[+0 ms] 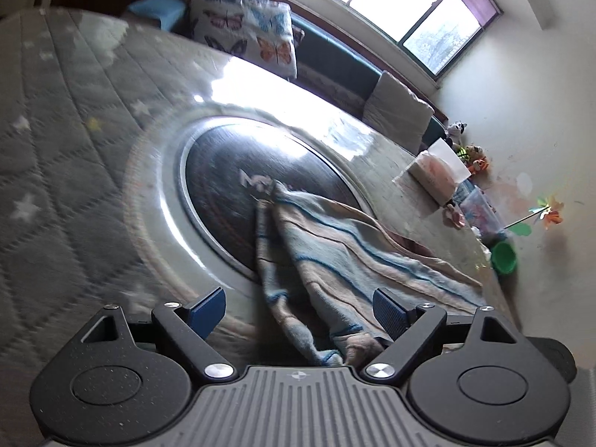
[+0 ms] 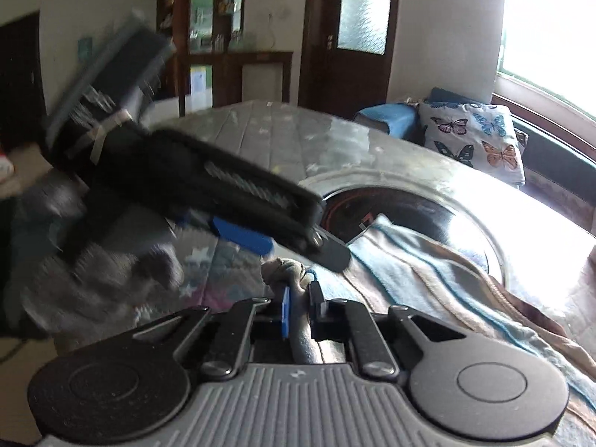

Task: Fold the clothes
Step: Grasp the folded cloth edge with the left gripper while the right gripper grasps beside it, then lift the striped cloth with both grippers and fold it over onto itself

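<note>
- A striped cloth [image 1: 335, 246] in pale blue, beige and brown lies rumpled across a glass-topped table [image 1: 74, 149], partly over the dark round inset [image 1: 238, 171] at its middle; one bunched fold runs back between the fingers of the left gripper [image 1: 300, 309].
- In the right wrist view the same cloth [image 2: 428, 260] spreads away to the right, and its gathered corner sits in the right gripper [image 2: 298, 305].
- The left gripper's jaws stand wide apart, holding nothing; the cloth lies under and between them.
- The right gripper's jaws are pinched together on the bunched corner of the cloth.
- The left gripper [image 2: 260, 238] hangs just above that corner, held by a gloved hand [image 2: 93, 279], blurred.
- Pale lettering on the dark inset starts with "M"; the rest is covered and blurred.
</note>
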Available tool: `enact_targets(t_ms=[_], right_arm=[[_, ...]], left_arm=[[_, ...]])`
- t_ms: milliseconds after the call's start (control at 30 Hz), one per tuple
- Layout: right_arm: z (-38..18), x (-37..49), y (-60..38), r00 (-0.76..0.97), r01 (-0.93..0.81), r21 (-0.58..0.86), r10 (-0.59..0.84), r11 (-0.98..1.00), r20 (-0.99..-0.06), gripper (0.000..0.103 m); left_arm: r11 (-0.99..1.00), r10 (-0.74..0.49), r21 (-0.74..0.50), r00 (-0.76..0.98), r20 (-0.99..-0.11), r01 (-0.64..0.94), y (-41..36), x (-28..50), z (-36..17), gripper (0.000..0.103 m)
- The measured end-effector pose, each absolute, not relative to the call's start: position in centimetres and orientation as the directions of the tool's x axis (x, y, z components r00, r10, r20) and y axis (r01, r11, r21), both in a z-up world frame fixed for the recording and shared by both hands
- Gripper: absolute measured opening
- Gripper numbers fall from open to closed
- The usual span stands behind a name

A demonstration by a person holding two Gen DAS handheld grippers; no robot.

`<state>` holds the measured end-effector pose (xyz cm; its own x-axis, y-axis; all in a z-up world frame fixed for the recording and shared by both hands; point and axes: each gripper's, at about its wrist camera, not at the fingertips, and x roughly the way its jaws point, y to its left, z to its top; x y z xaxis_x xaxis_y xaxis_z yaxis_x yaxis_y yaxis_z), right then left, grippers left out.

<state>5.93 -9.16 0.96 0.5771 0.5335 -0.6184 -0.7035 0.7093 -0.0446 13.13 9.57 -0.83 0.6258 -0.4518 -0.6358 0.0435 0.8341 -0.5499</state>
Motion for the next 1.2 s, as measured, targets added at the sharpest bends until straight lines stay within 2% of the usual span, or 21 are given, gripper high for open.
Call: enact_targets(t_ms=[200, 300, 367, 467, 600, 900, 1200], right_arm=[[2.0, 5.6, -10.7, 0.574, -0.705, 0.004, 0.575, 0.709, -0.583, 0.008], [2.1, 5.0, -11.3, 0.556, -0.719, 0.026, 0.598, 0.694, -0.577, 0.008], [2.2, 4.6, -11.5, 0.543, -0.733, 0.030, 0.612, 0.679, -0.575, 0.008], [2.0, 4.0, -12.3, 0.523, -0.746, 0.046, 0.626, 0.665, -0.578, 0.010], [1.9, 4.0, -14.9, 0.514, -0.716, 0.114, 0.631, 0.689, -0.581, 0.021], [1.4, 8.2, -21.0, 0.615, -0.522, 0.134, 0.481, 0.842, -0.625, 0.022], [-1.5, 15.3, -22.5, 0.703, -0.356, -0.012, 0.259, 0.934, -0.662, 0.020]], left_arm=[[0.764, -0.518, -0.644, 0.583, -0.627, -0.014, 9.2, 14.1, -1.9, 0.068], [0.728, -0.549, -0.685, 0.568, -0.613, -0.035, 9.3, 14.3, -2.4, 0.047], [0.709, -0.562, -0.703, 0.561, -0.608, -0.051, 9.4, 14.5, -2.8, 0.024], [0.708, -0.561, -0.704, 0.569, -0.602, -0.047, 9.4, 14.3, -2.9, 0.016], [0.732, -0.544, -0.681, 0.579, -0.607, -0.026, 9.0, 14.1, -2.6, 0.015], [0.757, -0.530, -0.653, 0.594, -0.605, 0.009, 8.3, 14.1, -1.9, 0.014], [0.769, -0.524, -0.638, 0.600, -0.605, 0.029, 7.9, 14.1, -1.2, 0.014]])
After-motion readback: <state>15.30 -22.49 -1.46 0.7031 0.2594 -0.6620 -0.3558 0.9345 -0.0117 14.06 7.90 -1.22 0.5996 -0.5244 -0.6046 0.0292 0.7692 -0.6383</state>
